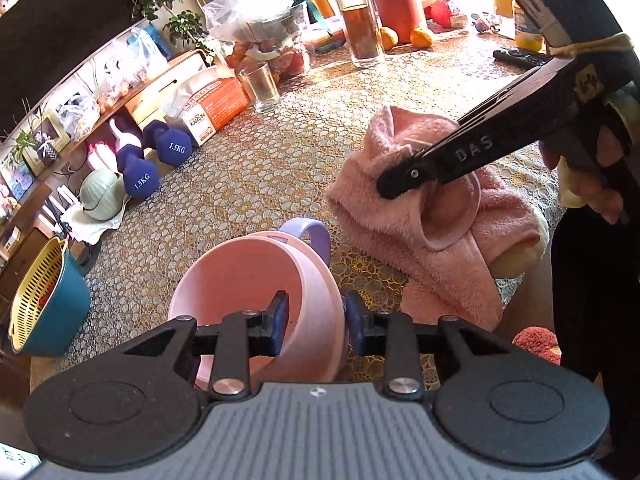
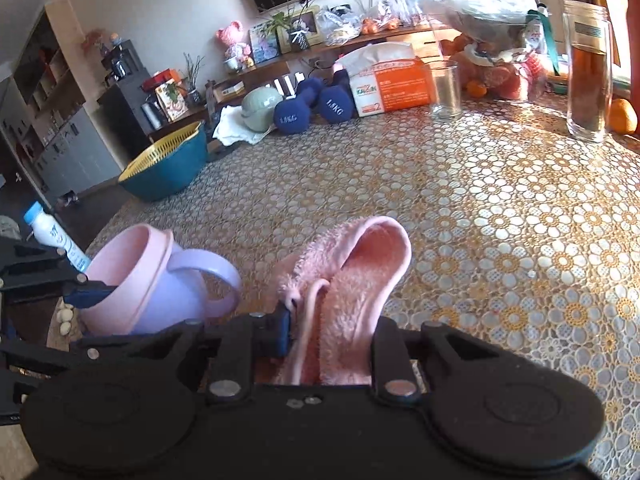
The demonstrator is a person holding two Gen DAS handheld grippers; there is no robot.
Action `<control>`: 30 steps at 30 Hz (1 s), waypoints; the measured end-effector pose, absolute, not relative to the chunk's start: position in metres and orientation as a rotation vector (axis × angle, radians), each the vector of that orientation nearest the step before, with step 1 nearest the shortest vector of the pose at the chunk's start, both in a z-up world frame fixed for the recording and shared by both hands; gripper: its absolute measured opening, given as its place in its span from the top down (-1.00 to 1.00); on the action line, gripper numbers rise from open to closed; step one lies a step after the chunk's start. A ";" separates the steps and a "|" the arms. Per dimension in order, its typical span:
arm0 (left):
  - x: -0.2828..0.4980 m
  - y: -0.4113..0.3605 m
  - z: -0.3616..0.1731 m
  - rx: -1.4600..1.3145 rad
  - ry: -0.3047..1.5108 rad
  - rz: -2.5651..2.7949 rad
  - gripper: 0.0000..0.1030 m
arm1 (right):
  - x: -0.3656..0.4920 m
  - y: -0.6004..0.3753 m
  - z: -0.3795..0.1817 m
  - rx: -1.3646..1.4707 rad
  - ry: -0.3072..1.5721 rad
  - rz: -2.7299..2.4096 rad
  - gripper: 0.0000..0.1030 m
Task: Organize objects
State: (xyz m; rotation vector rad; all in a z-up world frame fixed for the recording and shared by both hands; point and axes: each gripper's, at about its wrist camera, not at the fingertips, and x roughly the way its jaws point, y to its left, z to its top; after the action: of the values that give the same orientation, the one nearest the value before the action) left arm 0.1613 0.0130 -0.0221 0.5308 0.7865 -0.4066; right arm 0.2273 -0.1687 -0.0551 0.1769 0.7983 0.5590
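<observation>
A pink-and-lilac cup with a lilac handle stands at the table's near edge. My left gripper is shut on its rim, one pad inside and one outside. It also shows in the right wrist view with the left gripper's finger on its rim. A fluffy pink towel lies to the right of the cup. My right gripper is shut on a fold of the towel; its fingers press into the cloth in the left wrist view.
On the patterned tablecloth stand an empty glass, a tall jar of brown liquid, oranges and a bagged bowl. Blue dumbbells, an orange box and a teal basin with yellow strainer sit at left.
</observation>
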 end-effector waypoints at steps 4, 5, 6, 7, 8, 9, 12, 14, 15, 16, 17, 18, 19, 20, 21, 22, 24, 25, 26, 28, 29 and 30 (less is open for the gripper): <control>0.157 0.013 -0.017 0.550 0.756 -0.429 0.41 | 0.219 -0.183 -0.043 0.209 0.778 0.597 0.62; 0.156 0.013 -0.015 0.555 0.756 -0.437 0.40 | 0.216 -0.184 -0.040 0.206 0.774 0.601 0.61; 0.155 0.013 -0.013 0.565 0.756 -0.449 0.36 | 0.213 -0.185 -0.039 0.212 0.773 0.611 0.61; 0.152 0.012 -0.012 0.580 0.753 -0.462 0.29 | 0.211 -0.187 -0.037 0.226 0.776 0.626 0.61; 0.150 0.012 -0.011 0.605 0.748 -0.476 0.02 | 0.209 -0.188 -0.037 0.244 0.779 0.641 0.61; 0.145 0.011 -0.010 0.637 0.738 -0.489 -0.30 | 0.207 -0.188 -0.036 0.258 0.782 0.658 0.61; 0.136 0.012 -0.013 0.721 0.730 -0.513 -0.40 | 0.199 -0.186 -0.033 0.274 0.788 0.705 0.61; 0.134 0.011 -0.020 0.756 0.738 -0.502 -0.40 | 0.196 -0.183 -0.033 0.286 0.795 0.731 0.60; 0.134 0.012 -0.023 0.768 0.739 -0.494 -0.40 | 0.195 -0.182 -0.033 0.294 0.799 0.739 0.60; 0.135 0.012 -0.026 0.776 0.738 -0.478 -0.40 | 0.195 -0.179 -0.033 0.302 0.804 0.747 0.60; 0.136 0.012 -0.028 0.776 0.737 -0.465 -0.33 | 0.195 -0.177 -0.033 0.306 0.808 0.754 0.60; 0.137 0.012 -0.029 0.766 0.739 -0.458 -0.16 | 0.195 -0.175 -0.033 0.310 0.810 0.761 0.60; 0.139 0.013 -0.030 0.753 0.743 -0.458 -0.08 | 0.195 -0.172 -0.033 0.307 0.810 0.766 0.60; 0.140 0.013 -0.029 0.744 0.743 -0.456 0.03 | 0.195 -0.169 -0.032 0.302 0.809 0.768 0.61; 0.140 0.013 -0.029 0.741 0.735 -0.452 0.13 | 0.195 -0.167 -0.031 0.301 0.808 0.769 0.61; 0.140 0.014 -0.029 0.737 0.730 -0.452 0.18 | 0.196 -0.164 -0.030 0.306 0.806 0.775 0.61; 0.141 0.016 -0.026 0.712 0.729 -0.465 0.28 | 0.200 -0.161 -0.027 0.325 0.800 0.782 0.61; 0.142 0.017 -0.025 0.700 0.727 -0.472 0.32 | 0.203 -0.159 -0.026 0.333 0.796 0.786 0.61; 0.142 0.018 -0.024 0.689 0.724 -0.480 0.39 | 0.206 -0.157 -0.026 0.346 0.795 0.793 0.61; 0.142 0.018 -0.025 0.678 0.722 -0.492 0.47 | 0.214 -0.153 -0.029 0.385 0.802 0.809 0.60; 0.142 0.019 -0.025 0.675 0.721 -0.498 0.52 | 0.218 -0.151 -0.032 0.398 0.811 0.809 0.60; 0.143 0.018 -0.025 0.669 0.723 -0.509 0.55 | 0.223 -0.148 -0.036 0.414 0.826 0.807 0.61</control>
State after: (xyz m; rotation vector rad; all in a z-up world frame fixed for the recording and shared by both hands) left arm 0.1427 0.0182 -0.0254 0.6692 0.7229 -0.5089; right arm 0.2229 -0.1483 -0.0364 0.4139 0.8263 0.8068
